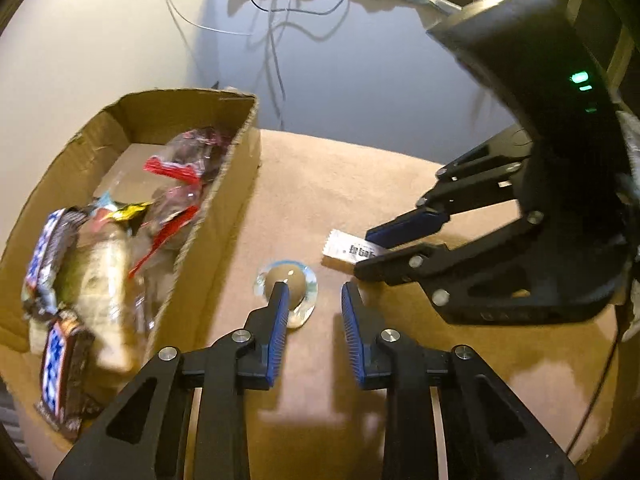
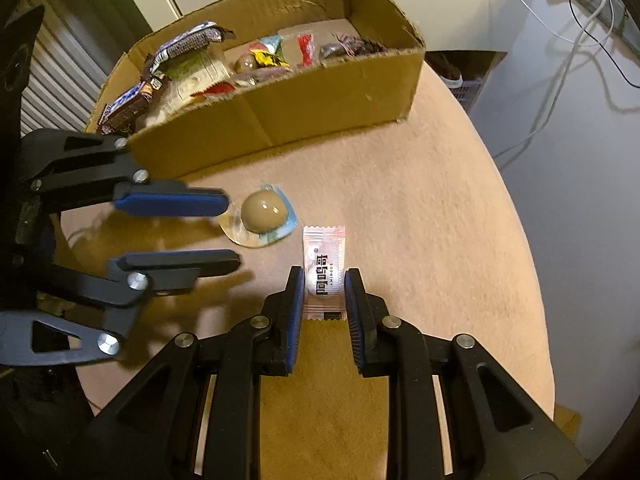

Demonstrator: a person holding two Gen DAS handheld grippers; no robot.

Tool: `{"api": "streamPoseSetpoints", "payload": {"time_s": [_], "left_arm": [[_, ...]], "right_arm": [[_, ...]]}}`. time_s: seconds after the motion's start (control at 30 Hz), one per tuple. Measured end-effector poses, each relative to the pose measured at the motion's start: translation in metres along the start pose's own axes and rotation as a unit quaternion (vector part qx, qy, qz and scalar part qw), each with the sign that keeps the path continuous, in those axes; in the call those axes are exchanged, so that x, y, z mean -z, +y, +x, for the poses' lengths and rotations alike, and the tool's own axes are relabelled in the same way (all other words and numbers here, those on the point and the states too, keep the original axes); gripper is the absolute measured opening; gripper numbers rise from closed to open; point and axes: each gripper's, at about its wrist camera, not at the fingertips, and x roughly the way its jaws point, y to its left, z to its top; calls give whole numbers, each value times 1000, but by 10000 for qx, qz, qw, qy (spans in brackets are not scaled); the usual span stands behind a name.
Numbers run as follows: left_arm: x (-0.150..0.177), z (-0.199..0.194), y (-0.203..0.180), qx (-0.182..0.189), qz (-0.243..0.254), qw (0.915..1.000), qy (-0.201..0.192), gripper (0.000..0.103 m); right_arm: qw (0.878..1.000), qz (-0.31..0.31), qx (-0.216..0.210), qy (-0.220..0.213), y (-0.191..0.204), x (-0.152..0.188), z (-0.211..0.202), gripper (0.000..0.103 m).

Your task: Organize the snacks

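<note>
A small white rectangular sachet with black printed characters (image 2: 324,276) is seen lying flat on the tan felt-covered round worktop (image 2: 440,220), gripped at its near end between the blue-padded fingers (image 2: 297,304) of the right gripper (image 2: 323,286), whose pads are pressed against its two long edges. Just beside it, at about ten o'clock in the right wrist view, a brown egg-shaped snack sealed in a clear plastic blister (image 2: 262,218) is found resting on the worktop. The left gripper (image 2: 230,232) is held over that spot with its fingers parted; in the left wrist view, the left finger (image 1: 278,308) is seen overlapping the near edge of the blister (image 1: 288,280), while nothing is clasped between the pads. At about eleven o'clock from the sachet, well apart from it, an open brown corrugated cardboard box (image 2: 320,96) is placed on the worktop, filled with assorted wrapped snacks (image 2: 192,60), among them blue-and-white chocolate bars and red-trimmed clear packets. Loose white and black cables (image 1: 272,20) are visible beyond the worktop's far edge.
</note>
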Motion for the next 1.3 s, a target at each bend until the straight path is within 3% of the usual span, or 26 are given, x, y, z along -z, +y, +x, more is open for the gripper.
{"api": "streamPoseSetpoints", "payload": {"time_s": [0.07, 0.2, 0.3, 0.43, 0.63, 0.9, 1.07, 1.3], "left_arm": [[-2, 8, 0, -70, -27, 10000, 56, 36], [-7, 17, 0, -65, -55, 9999, 58, 36], [-6, 20, 3, -82, -206, 9997, 137, 26], [-3, 7, 6, -95, -250, 9996, -15, 26], [-1, 16, -2, -140, -351, 9993, 42, 43], [-3, 28, -13, -289, -340, 9990, -103, 50], [-1, 30, -5, -165, -524, 9984, -111, 50], [14, 22, 1, -150, -743, 9970, -169, 50]], "right_arm": [[10000, 34, -1, -5, -4, -3, 2, 21], [10000, 11, 22, 10, -4, -6, 5, 21], [10000, -27, 30, 10, 1, -7, 7, 21], [10000, -10, -7, -24, 0, -7, 7, 21], [10000, 1, -32, -83, -2, -5, 3, 21], [9995, 207, -24, -254, -19, 6, -10, 21], [9993, 31, -48, -377, -22, -13, -7, 21], [9980, -598, -6, -216, -12, -52, 14, 21]]}}
